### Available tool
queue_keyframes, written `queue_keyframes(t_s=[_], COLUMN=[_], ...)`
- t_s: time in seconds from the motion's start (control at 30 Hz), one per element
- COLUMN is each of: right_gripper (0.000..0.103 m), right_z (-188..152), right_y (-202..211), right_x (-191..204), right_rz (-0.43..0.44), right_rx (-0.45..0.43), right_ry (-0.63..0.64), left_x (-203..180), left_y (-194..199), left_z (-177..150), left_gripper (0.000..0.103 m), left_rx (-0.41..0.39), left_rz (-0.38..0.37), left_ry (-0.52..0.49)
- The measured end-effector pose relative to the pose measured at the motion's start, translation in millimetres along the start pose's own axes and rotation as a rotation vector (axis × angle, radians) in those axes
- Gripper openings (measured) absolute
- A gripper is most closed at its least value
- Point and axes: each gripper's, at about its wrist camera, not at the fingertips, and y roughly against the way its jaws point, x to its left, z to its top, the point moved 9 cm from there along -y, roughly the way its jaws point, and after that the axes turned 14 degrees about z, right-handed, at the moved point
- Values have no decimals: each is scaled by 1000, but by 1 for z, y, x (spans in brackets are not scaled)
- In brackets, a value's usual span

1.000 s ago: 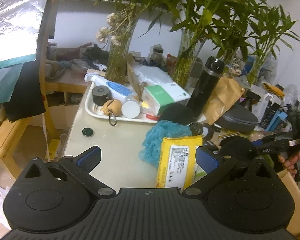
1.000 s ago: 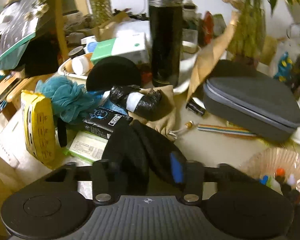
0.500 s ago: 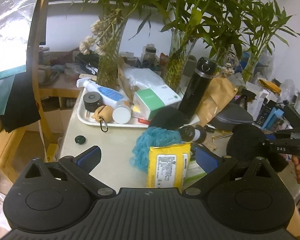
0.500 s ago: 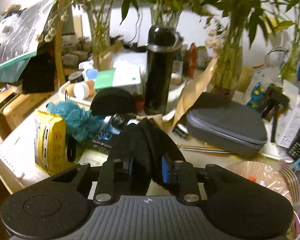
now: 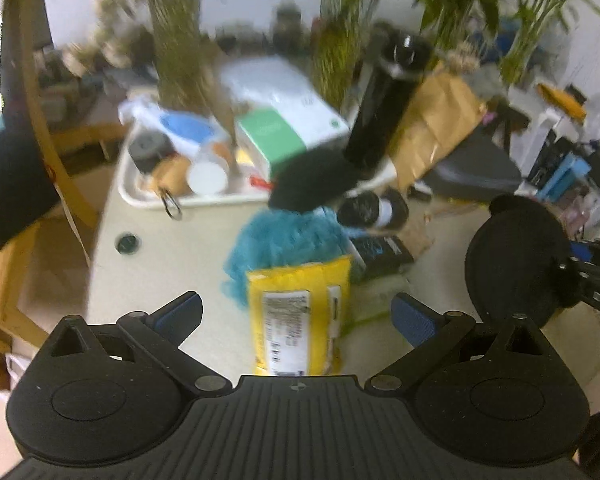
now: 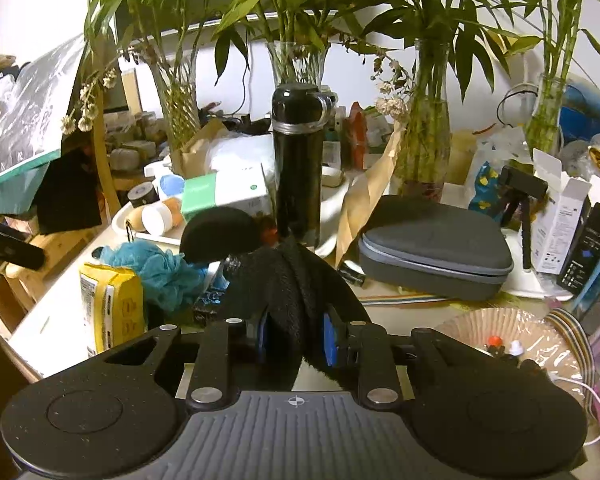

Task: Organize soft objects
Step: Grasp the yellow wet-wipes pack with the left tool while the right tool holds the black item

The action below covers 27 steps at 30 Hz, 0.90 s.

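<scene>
Far left of the cluttered surface (image 5: 168, 264): a white tray (image 5: 140, 196) packed with bottles and tubs, plus a small dark cap (image 5: 127, 242) sitting alone on bare tabletop just in front of it. Left tool (image 5: 296, 314) hanging above the near edge, blue pads spread wide, nothing between them, totally released. Straight ahead of it, a yellow wipes pack (image 5: 298, 312) lying flat, with a teal mesh bath pouf (image 5: 284, 246) touching its far end. Behind the pouf, a round black pad (image 5: 314, 180) leaning against the tray's front corner, right next to a tall black flask (image 6: 298, 164) standing upright among glass vases of bamboo. Moving right, a brown paper bag (image 6: 364, 200) propped against the flask's side, then a grey zip case (image 6: 436, 250) lying flat. Right tool (image 6: 294, 336) lifted clear of the surface and clenched on a black fuzzy cloth (image 6: 296, 280), fabric bunched and folded between the blue pads; from the left camera, same cloth showing as a dark round shape off to the right, well apart from the pouf and wipes. Further right, a ribbed clear plastic dish (image 6: 500, 328) with tiny bits inside, and some white and dark boxes (image 6: 572, 216) standing at the edge.
</scene>
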Motion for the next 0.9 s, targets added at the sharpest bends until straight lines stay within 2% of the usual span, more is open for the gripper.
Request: queue_keyframes(t_s=[0.13,0.3,0.47,0.63,0.8,0.83,0.87,0.9], right_gripper=[30,30,30,30,30,30,30,30], right_z=[-1,-2,-3,-5,-6,-6,-6,-6], right_y=[2,10,16,19,20,20,20,20], right_x=[-2,-8,-12,-15,-15,-15,-14,-14], right_rz=[13,16,13,15,22,22,23,26], right_rx=[-3,-19,-30,-32,-29,-28,-27,-26], right_ry=[-12,-27,-36,-44,-39,-38,-36,-34], left_x=[-14,-25,-25,-30,-26,-25,-26,-27], left_y=[-29,-53,-73,-94,-112,-115,-118,-120], left_z=[-3,-6,-7,-13,-16,-17,-19,-21], left_gripper=[103,103,103,103,102,101,87,80], left_rx=[103,167,260,390,457,475,490,509], left_rz=[39,41,70,66,93,92,84,77], left_ry=[1,10,39,-12,8,24,33,36])
